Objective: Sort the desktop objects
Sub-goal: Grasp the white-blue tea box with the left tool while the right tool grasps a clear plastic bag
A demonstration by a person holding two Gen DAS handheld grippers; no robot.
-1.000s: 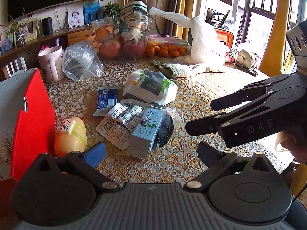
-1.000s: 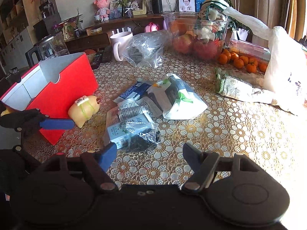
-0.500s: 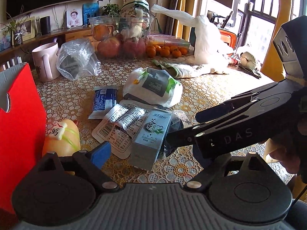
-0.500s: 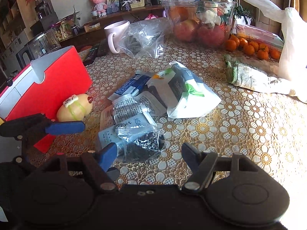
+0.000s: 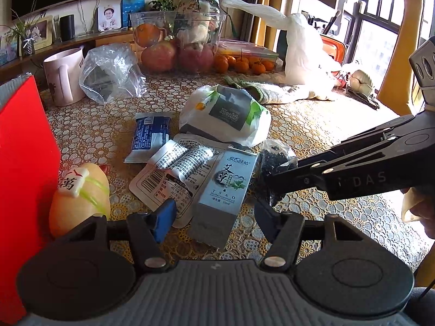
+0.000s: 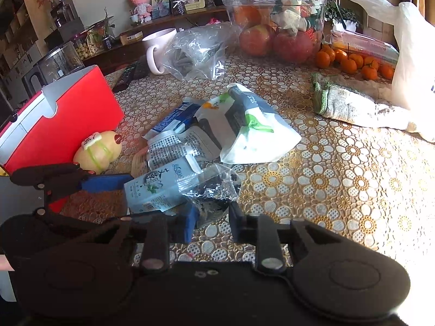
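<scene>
A pile of packets lies mid-table: a grey-blue carton (image 5: 225,187) (image 6: 155,187), a clear bag of dark bits (image 5: 274,160) (image 6: 214,190), a printed foil pouch (image 5: 174,174), a blue packet (image 5: 151,135) and a white-green pouch (image 5: 225,114) (image 6: 244,130). A yellow peach-shaped toy (image 5: 78,195) (image 6: 98,149) leans by a red box (image 5: 24,179) (image 6: 62,119). My left gripper (image 5: 214,214) is open, its jaws either side of the carton's near end. My right gripper (image 6: 212,222) has narrowed around the near edge of the clear bag; whether it grips is unclear.
A pink mug (image 5: 62,76), a clear plastic bag (image 5: 111,73), a fruit bowl (image 5: 176,43), tangerines (image 5: 242,63), a folded cloth (image 6: 348,103) and a white plastic bag (image 5: 301,51) stand along the table's far side. The table's right edge (image 5: 394,108) is sunlit.
Both grippers have moved forward to the pile. The right gripper's jaws have narrowed from wide open around the clear bag. The left gripper has come up to the carton.
</scene>
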